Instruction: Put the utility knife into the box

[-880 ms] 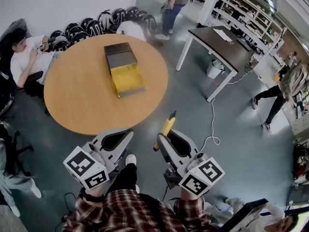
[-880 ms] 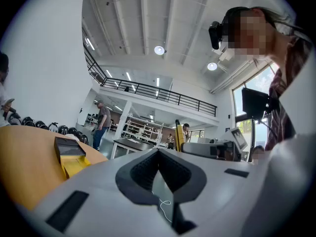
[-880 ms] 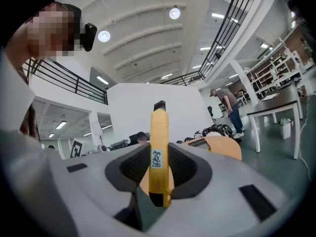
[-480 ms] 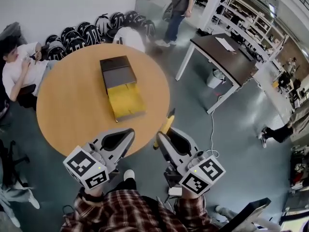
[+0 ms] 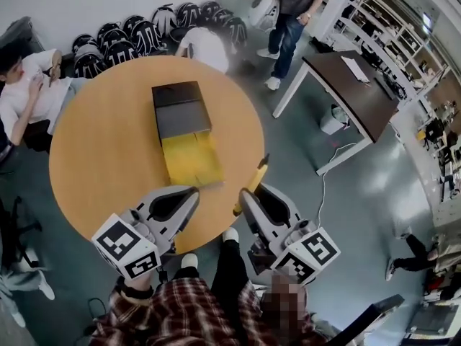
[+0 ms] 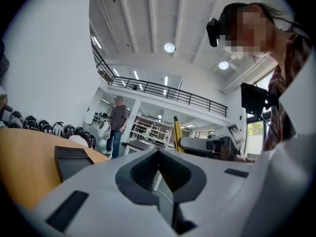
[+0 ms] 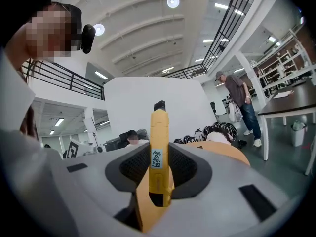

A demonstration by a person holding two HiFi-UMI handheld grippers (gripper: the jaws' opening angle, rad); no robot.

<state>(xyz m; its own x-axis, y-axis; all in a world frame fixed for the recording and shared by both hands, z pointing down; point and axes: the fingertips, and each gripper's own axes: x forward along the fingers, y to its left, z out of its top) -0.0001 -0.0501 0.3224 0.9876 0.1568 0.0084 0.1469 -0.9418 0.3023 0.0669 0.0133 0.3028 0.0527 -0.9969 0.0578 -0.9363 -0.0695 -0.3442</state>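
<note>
Grey floor spreads under a round wooden table point(image 5: 94, 164), and you stand at its near edge. Your right gripper point(image 5: 248, 197) is clamped on the utility knife point(image 5: 252, 184). The right gripper view shows the yellow handle squeezed between the two pads, standing upright out of the jaws point(image 7: 159, 152), with its black tip on top and a small label on its face. In the head view the knife points away from you and slightly right, level with the table's near right edge. It has not reached the box point(image 5: 184, 121) and does not touch it.

Your left gripper point(image 5: 189, 195) sits beside the right one at the near edge. Its jaws are together with nothing between them point(image 6: 159, 169).

The box lies near the middle of the table. Its dark grey part is at the far end, and an open yellow part point(image 5: 193, 161) reaches toward the near edge, just left of the knife.

Farther out, a row of black helmets point(image 5: 137, 38) lines the white wall. One person sits at the table's left point(image 5: 29, 92) and another stands beyond its far right edge point(image 5: 292, 13). A dark desk point(image 5: 353, 92) stands to the right.
</note>
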